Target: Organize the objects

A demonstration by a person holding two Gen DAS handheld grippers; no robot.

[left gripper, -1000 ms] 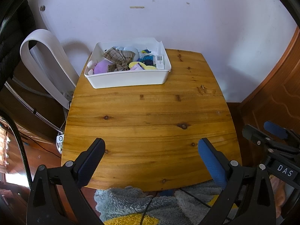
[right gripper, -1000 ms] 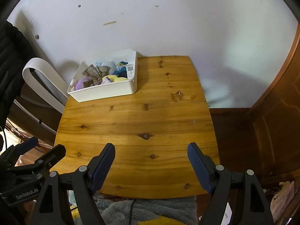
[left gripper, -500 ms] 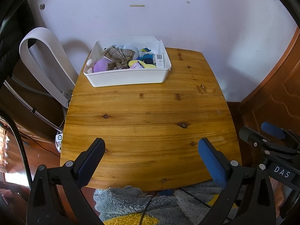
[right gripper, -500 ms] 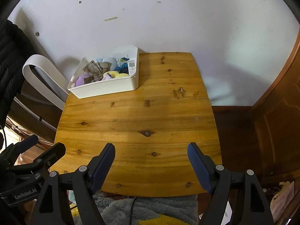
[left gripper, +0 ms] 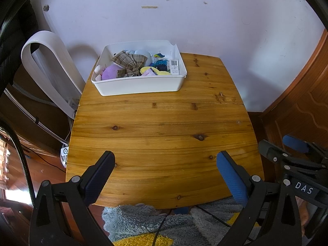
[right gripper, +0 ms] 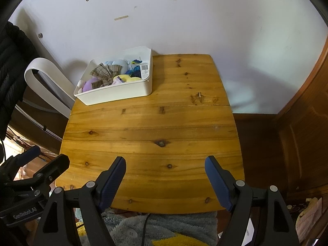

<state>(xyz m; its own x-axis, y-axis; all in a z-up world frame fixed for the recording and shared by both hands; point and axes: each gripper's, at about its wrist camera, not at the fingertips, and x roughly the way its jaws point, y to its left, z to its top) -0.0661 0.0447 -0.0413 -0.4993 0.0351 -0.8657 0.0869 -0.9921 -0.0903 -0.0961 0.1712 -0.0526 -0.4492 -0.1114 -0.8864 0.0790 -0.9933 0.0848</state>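
Observation:
A white bin (left gripper: 139,85) stands at the far left of the wooden table (left gripper: 164,131), against the wall. It holds a plaid bow (left gripper: 130,64), a purple plush (left gripper: 109,72), a yellow item (left gripper: 152,70) and several other small things. The bin also shows in the right wrist view (right gripper: 116,91). My left gripper (left gripper: 165,163) is open and empty above the table's near edge. My right gripper (right gripper: 165,168) is open and empty above the near edge too, to the right of the left one.
A white curved appliance (left gripper: 51,69) stands left of the table. A wooden door (left gripper: 303,102) is on the right. A grey and yellow fluffy fabric (left gripper: 143,223) lies below the table's near edge, with a cable across it.
Both grippers have drawn back and risen a little, so the table and bin look smaller and farther. Both stay open. Nothing on the table has moved.

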